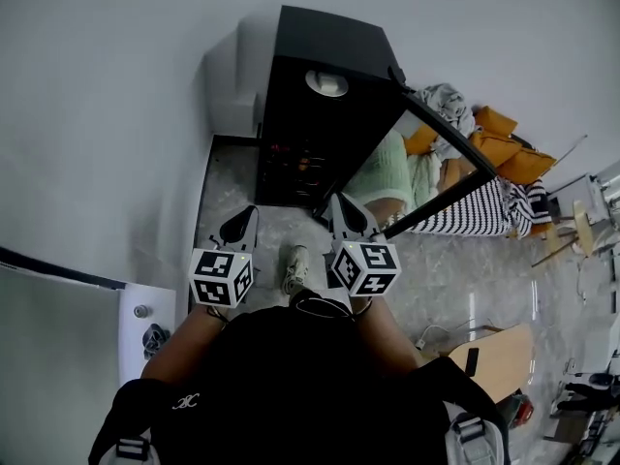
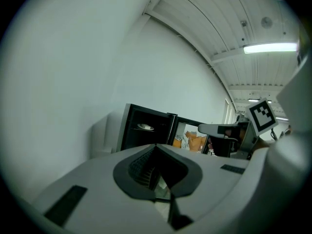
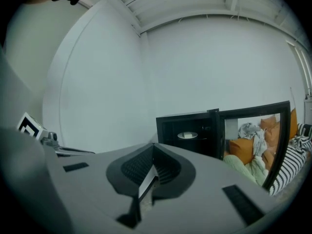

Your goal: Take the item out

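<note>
Now our left gripper (image 1: 242, 224) and right gripper (image 1: 341, 211) have empty, shut jaws, because the dish (image 1: 327, 83) is ahead, too far to grab.

A plain white wall (image 1: 116, 85) meets a grey marbled floor (image 1: 436, 279). Orange cushions (image 1: 504, 148) and a striped cloth (image 1: 484, 211) lie heaped to the right. A tube light (image 2: 270, 48) glows on the white ribbed ceiling (image 2: 209, 18).

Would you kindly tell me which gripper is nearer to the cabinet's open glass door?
The right. The right gripper is just left of the lower edge of the open glass door. The left gripper is farther left, toward the opposite side of the black cabinet.
</note>
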`<state>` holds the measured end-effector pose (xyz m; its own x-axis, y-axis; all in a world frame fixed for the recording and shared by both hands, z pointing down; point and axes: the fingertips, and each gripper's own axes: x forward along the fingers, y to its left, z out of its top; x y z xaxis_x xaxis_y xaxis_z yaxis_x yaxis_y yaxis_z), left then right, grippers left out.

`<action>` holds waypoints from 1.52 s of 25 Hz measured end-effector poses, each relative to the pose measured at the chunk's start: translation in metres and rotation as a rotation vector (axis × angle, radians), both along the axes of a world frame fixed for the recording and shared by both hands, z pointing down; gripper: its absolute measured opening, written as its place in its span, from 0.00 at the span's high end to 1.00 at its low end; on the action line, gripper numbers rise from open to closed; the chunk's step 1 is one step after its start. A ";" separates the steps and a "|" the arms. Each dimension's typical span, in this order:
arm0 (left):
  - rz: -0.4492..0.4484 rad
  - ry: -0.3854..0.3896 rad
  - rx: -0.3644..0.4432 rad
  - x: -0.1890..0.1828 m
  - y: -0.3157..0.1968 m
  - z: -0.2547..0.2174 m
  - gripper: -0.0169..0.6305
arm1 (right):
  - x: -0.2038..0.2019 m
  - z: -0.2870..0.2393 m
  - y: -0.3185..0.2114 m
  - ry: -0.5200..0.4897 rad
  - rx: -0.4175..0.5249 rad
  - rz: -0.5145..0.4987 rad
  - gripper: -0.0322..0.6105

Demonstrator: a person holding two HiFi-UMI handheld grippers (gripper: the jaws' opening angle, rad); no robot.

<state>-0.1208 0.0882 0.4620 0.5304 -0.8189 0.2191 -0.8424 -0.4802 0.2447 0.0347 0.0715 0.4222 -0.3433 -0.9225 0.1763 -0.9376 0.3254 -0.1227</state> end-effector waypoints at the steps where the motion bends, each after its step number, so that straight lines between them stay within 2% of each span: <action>1: -0.001 -0.004 -0.001 0.002 -0.006 0.001 0.96 | 0.003 0.002 -0.007 -0.003 -0.002 0.001 0.94; 10: 0.008 -0.032 -0.018 0.034 -0.085 0.001 0.96 | 0.029 0.002 -0.087 0.045 0.034 -0.002 0.94; 21: 0.024 -0.054 -0.061 0.089 -0.184 0.003 0.96 | 0.070 0.027 -0.199 -0.041 -0.070 -0.017 0.94; 29: -0.025 -0.062 -0.089 0.111 -0.244 0.006 0.96 | 0.075 0.050 -0.263 -0.230 -0.181 -0.105 0.94; 34: -0.061 -0.048 -0.102 0.119 -0.267 0.007 0.96 | 0.078 0.061 -0.286 -0.420 -0.273 -0.127 0.94; 38: -0.048 -0.051 -0.115 0.127 -0.279 0.011 0.96 | 0.080 0.069 -0.308 -0.584 -0.338 -0.105 0.94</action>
<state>0.0063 -0.1909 0.4732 0.4771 -0.8108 0.3390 -0.8764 -0.4105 0.2517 0.1152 -0.2363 0.4916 -0.5546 -0.8060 0.2071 -0.6519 0.2661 -0.7101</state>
